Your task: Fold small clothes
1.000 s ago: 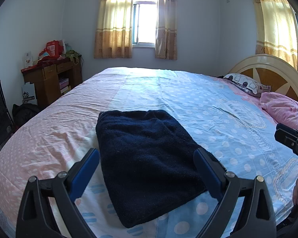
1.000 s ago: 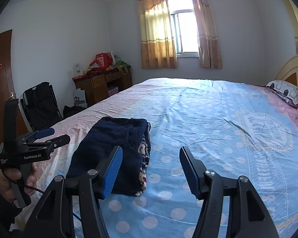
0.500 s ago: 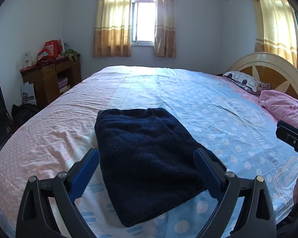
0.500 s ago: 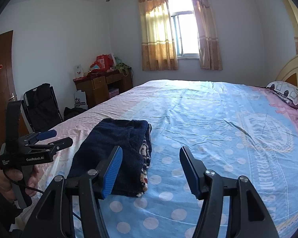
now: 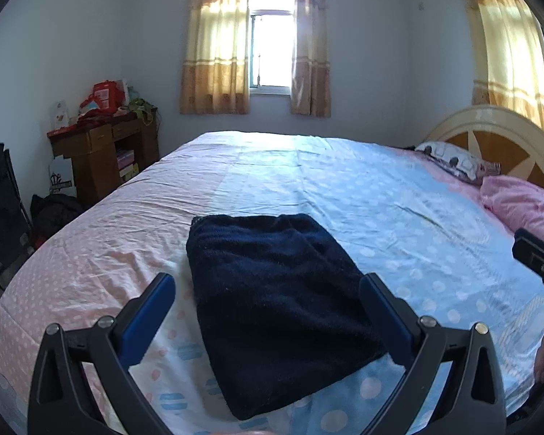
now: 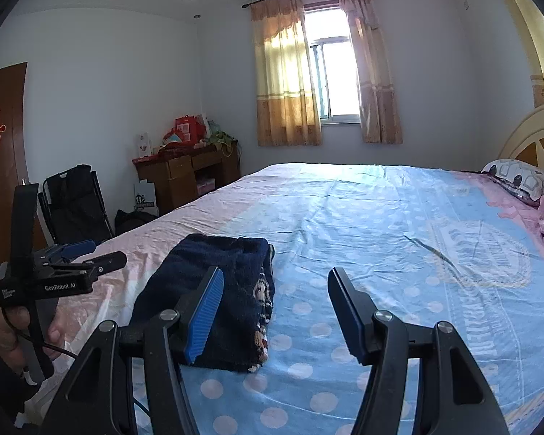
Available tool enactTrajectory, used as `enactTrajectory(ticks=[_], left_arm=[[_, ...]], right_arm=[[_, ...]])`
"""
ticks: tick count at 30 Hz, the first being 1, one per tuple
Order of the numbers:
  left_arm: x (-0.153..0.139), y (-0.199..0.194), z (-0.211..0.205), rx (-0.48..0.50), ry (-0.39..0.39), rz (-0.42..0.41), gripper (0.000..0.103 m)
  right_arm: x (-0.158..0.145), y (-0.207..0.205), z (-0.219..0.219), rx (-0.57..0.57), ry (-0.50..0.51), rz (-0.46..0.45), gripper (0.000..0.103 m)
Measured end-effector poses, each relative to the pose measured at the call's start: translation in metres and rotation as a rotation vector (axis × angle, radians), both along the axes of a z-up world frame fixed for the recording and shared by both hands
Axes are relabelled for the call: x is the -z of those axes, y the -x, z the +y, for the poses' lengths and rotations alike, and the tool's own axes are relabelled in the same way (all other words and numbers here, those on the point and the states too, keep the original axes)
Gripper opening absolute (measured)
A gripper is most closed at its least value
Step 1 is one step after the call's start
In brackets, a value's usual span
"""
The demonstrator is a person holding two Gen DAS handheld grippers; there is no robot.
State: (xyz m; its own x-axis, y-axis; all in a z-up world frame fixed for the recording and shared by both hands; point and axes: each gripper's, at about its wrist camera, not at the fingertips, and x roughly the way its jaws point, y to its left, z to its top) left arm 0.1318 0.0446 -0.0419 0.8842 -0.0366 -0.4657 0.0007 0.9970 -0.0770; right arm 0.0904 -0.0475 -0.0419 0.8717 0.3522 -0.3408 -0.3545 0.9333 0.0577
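Garment (image 5: 279, 301) (dark navy, folded) lies flat on the bedsheet (image 5: 362, 195), near its front edge. Left gripper (image 5: 266, 288) and right gripper (image 6: 275, 282) hover above, both spread wide, holding nothing.

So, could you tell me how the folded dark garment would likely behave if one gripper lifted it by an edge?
The garment looks soft and fuzzy, so it would probably droop. Its stacked layers likely fall open. It should not slide much on the sheet.
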Motion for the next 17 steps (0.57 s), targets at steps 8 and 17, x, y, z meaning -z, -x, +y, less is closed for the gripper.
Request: enactTrajectory(ticks=[8, 17], left_arm=[[0.0018, -0.0040, 0.0041, -0.008, 0.012, 0.016, 0.103], [-0.0002, 0.0004, 0.0002, -0.003, -0.021, -0.031, 0.103]], right_arm=[[0.0024, 0.0016, 0.0022, -0.004, 0.004, 0.011, 0.061], [0.0083, -0.0001, 0.0067, -0.018, 0.019, 0.035, 0.061]])
